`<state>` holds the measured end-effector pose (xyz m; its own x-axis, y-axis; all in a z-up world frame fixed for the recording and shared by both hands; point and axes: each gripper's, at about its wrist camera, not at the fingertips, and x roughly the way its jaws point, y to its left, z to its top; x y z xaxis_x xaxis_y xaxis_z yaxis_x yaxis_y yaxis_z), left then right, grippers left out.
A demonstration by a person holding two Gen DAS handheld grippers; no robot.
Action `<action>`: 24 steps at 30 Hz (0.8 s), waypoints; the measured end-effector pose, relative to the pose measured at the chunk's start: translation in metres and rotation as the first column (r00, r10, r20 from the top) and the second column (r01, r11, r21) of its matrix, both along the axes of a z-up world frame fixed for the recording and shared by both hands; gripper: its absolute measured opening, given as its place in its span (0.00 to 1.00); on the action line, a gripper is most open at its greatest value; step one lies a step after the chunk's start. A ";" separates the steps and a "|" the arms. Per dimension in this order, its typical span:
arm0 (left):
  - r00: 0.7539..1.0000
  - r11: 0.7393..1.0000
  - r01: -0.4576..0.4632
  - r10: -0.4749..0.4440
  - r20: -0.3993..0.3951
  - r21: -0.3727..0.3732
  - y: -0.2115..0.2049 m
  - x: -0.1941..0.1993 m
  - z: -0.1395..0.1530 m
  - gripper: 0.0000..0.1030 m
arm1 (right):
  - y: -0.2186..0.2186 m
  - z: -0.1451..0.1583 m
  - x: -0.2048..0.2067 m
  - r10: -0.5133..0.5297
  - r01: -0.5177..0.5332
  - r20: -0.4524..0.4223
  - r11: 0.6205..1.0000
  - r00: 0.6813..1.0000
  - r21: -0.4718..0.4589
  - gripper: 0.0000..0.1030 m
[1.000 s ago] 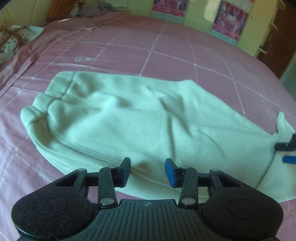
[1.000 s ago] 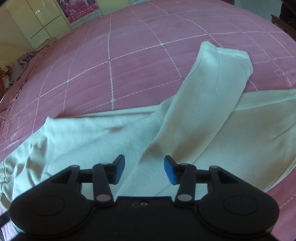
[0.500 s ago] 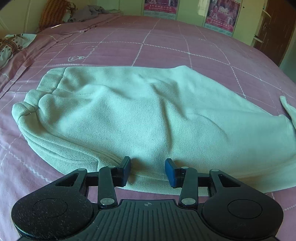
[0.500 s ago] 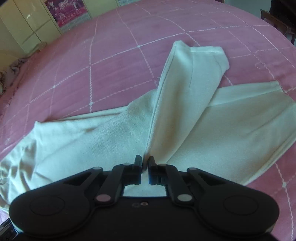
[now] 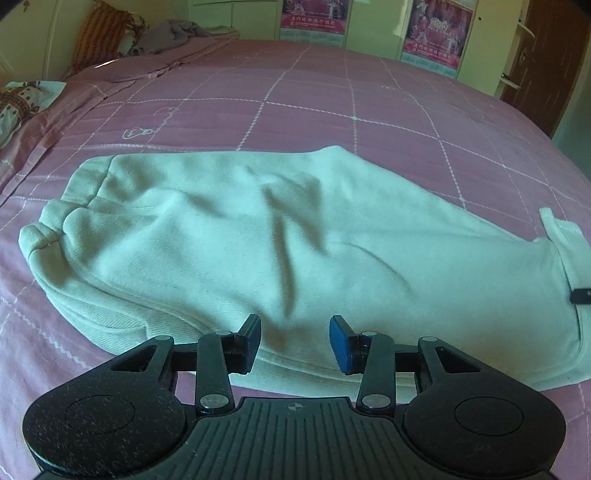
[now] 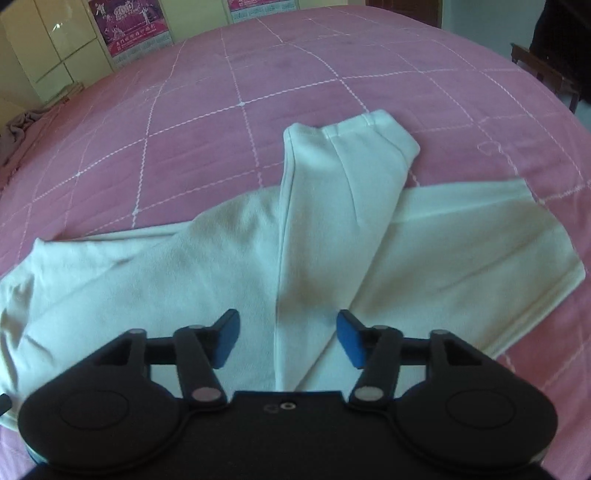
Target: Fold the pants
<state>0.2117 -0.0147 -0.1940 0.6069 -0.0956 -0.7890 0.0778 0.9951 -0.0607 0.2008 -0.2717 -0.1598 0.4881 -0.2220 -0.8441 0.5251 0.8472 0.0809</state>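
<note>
Pale cream pants (image 5: 295,229) lie flat on the pink bedspread (image 5: 332,110), waistband (image 5: 85,184) at the left. My left gripper (image 5: 294,328) hovers open over their near edge, with nothing pinched. In the right wrist view the pants (image 6: 461,251) have one leg crossed over the other, its cuff (image 6: 354,129) pointing away. My right gripper (image 6: 288,325) is over that crossed leg. Its jaws are opening, with cloth below the gap and no pad pressing on it. A dark fingertip of the right gripper (image 5: 581,295) shows at the right edge of the left wrist view.
The quilted bedspread (image 6: 258,74) reaches well past the pants on all sides. Patterned pillows (image 5: 22,99) and a grey garment (image 5: 166,33) lie at the far left. Wardrobe doors with posters (image 5: 436,33) stand behind the bed, and a brown door (image 5: 535,55) is at the right.
The right gripper was open, shut at the edge of the crossed leg half a second ago, and now stands open again. Both views shifted a little sideways over the pants.
</note>
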 end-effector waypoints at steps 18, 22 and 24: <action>0.998 0.997 0.035 -0.032 -0.046 0.063 -0.016 -0.002 -0.021 0.41 | -0.096 -0.007 -0.112 -0.241 0.205 0.123 0.947 0.963 0.246 0.04; 0.999 0.997 0.029 -0.025 -0.048 0.072 -0.017 -0.002 -0.021 0.41 | -0.092 -0.015 -0.112 -0.202 0.182 0.102 0.966 0.974 0.182 0.17; 0.999 0.997 0.026 -0.023 -0.047 0.073 -0.018 -0.003 -0.021 0.41 | -0.081 -0.003 -0.097 -0.141 0.138 0.101 0.990 0.985 0.036 0.33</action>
<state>0.2092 -0.0323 -0.2150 0.5676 -0.0503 -0.8218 0.1012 0.9948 0.0090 0.1043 -0.3526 -0.1626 0.5386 -0.2704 -0.7980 0.6258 0.7625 0.1640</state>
